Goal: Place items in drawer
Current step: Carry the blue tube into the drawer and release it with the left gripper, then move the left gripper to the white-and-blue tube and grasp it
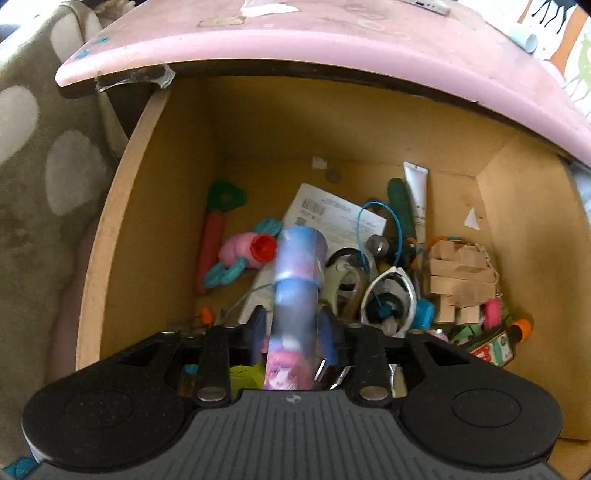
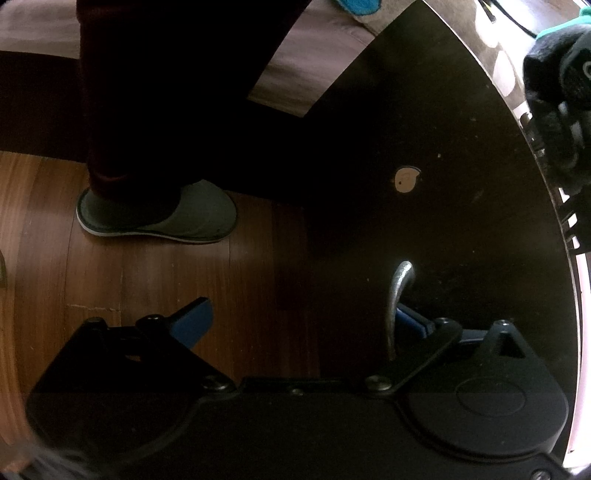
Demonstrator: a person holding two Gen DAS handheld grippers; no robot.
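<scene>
A blue-and-pink printed tube [image 1: 297, 295] with a cartoon face at its near end is clamped between the fingers of the left tongs [image 1: 295, 330], poised above the open drawer [image 1: 110, 236]; under its far end lie a white leaflet [image 1: 332, 214] and a pink toy with a red cap [image 1: 251, 249], with a stack of wooden blocks [image 1: 458, 277] further right of the tube; a pink worktop [image 1: 295, 33] overhangs the drawer's back; the right tongs [image 2: 303, 325] are spread wide, one finger just behind the metal handle [image 2: 397, 295] of the dark drawer front [image 2: 461, 203].
</scene>
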